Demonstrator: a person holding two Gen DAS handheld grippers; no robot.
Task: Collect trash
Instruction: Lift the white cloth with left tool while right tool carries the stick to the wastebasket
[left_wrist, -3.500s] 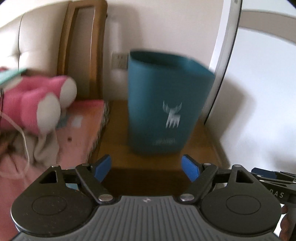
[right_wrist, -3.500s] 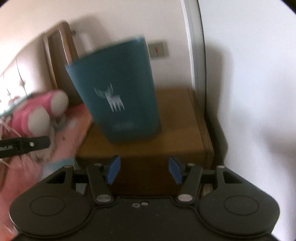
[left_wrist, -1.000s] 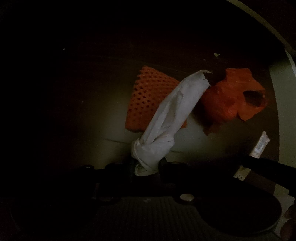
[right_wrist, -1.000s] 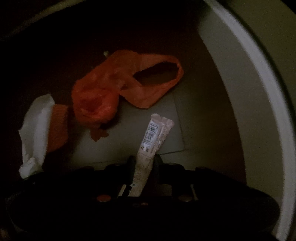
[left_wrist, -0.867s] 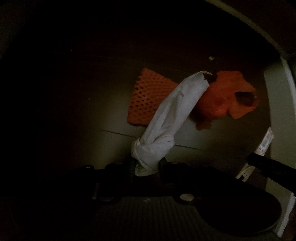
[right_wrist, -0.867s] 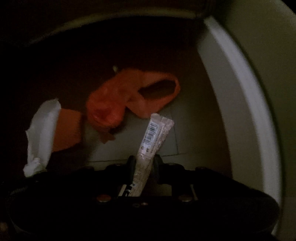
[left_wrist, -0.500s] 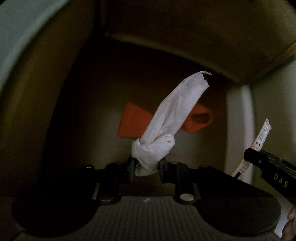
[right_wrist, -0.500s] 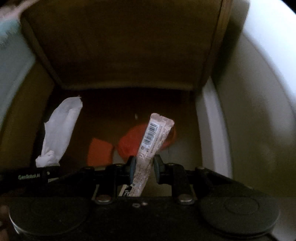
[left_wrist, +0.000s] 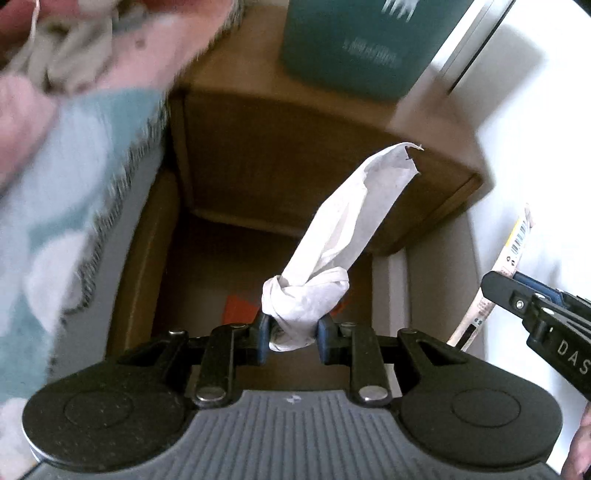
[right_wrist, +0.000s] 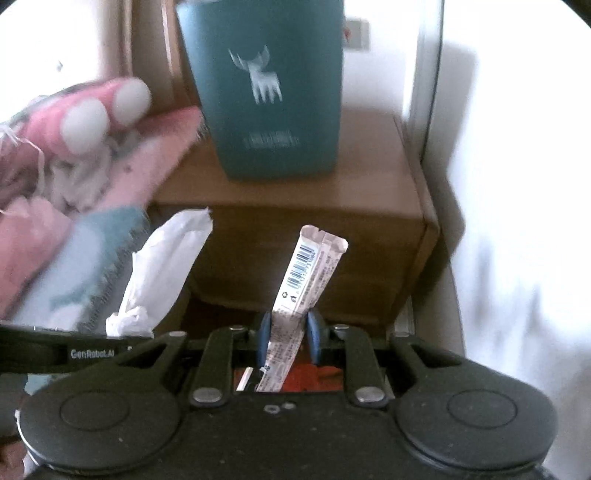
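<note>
The left tongs (left_wrist: 289, 334) pinch a knotted white tissue (left_wrist: 334, 254) and the right tongs (right_wrist: 285, 334) clamp a barcoded wrapper (right_wrist: 306, 280) — both held up before the wooden nightstand (right_wrist: 314, 195), where the teal bin (right_wrist: 269, 88) stands.

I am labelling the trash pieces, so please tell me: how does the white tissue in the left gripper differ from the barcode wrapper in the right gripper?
The white tissue is soft, crumpled and plain, bunched into a knot at the left gripper. The barcode wrapper is a flat, narrow, stiff-looking strip with printing, and it passes straight through the right gripper. The tissue looks wider than the wrapper. Both are clamped and stick up, leaning right.
</note>
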